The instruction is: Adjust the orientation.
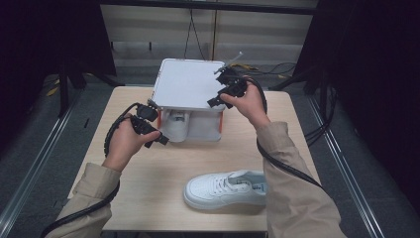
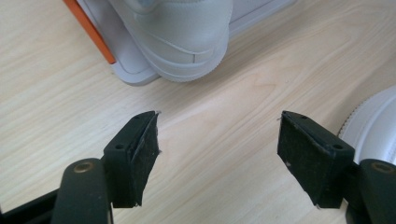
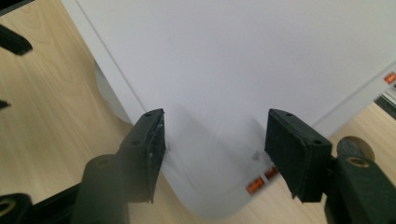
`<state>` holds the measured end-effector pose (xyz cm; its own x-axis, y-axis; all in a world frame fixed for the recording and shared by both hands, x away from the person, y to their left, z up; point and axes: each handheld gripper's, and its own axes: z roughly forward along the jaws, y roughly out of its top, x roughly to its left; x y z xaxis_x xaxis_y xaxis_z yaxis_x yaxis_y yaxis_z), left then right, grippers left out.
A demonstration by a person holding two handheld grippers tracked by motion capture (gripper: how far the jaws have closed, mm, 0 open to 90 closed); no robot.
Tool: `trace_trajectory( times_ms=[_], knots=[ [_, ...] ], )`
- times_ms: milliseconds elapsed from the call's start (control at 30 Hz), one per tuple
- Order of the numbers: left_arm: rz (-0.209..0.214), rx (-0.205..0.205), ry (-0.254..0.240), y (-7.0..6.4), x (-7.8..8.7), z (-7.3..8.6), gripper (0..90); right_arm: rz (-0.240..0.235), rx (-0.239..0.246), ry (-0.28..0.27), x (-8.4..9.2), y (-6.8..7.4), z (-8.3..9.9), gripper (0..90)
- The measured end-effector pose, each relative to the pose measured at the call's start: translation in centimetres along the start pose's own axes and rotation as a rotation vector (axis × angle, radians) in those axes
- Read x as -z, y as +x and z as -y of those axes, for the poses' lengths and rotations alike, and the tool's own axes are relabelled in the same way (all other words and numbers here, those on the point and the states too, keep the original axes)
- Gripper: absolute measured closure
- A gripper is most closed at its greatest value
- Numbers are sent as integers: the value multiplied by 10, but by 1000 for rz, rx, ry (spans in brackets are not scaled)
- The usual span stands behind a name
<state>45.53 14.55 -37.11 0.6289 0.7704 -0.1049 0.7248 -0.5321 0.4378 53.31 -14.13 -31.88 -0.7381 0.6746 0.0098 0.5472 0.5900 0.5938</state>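
Note:
A white box point(image 1: 185, 84) with orange corner trim point(image 2: 91, 30) stands at the table's far middle. A white shoe point(image 1: 176, 126) sits inside it under the flat top, its heel point(image 2: 187, 32) poking out over the box's base. A second white sneaker point(image 1: 225, 189) lies on its own near the front edge. My left gripper point(image 1: 158, 124) hangs open over bare wood just in front of the box's left front corner, its jaws point(image 2: 217, 135) holding nothing. My right gripper point(image 1: 216, 90) is open at the top panel's point(image 3: 233, 56) near right corner, which lies between its jaws point(image 3: 215, 135) unpressed.
The light wooden table point(image 1: 148, 173) has bare room at its left and front left. Black cables trail from both grippers along the sleeves. The rim of the loose sneaker point(image 2: 373, 121) is close to my left gripper's right jaw. Dark floor and rails surround the table.

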Motion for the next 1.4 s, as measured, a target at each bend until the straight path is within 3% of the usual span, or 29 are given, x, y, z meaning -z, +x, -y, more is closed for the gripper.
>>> trace_trajectory(
  times_ms=[267,300,467,500,633,833,1000,1167,1400],
  knots=[
    [16,-10,22,0,18,-13,267,14,24,44,22,0,29,302],
    [0,-24,20,-2,23,-19,265,11,18,49,26,1,34,296],
    [-1,-23,15,-6,33,-35,267,21,34,68,37,-1,54,295],
    [4,-36,8,-6,40,-43,267,20,27,68,40,-2,58,295],
    [-3,-29,-22,-7,53,-58,266,21,20,64,50,-7,75,295],
    [-18,-55,-48,-12,63,-80,266,26,4,63,62,-11,99,296],
    [-26,-66,-61,-13,56,-95,261,21,7,98,60,-11,113,296],
    [-43,-50,-86,-4,43,-108,259,13,41,140,62,-1,129,296],
    [-52,-27,-94,-2,29,-114,249,-12,59,176,59,5,142,296]
  ],
)
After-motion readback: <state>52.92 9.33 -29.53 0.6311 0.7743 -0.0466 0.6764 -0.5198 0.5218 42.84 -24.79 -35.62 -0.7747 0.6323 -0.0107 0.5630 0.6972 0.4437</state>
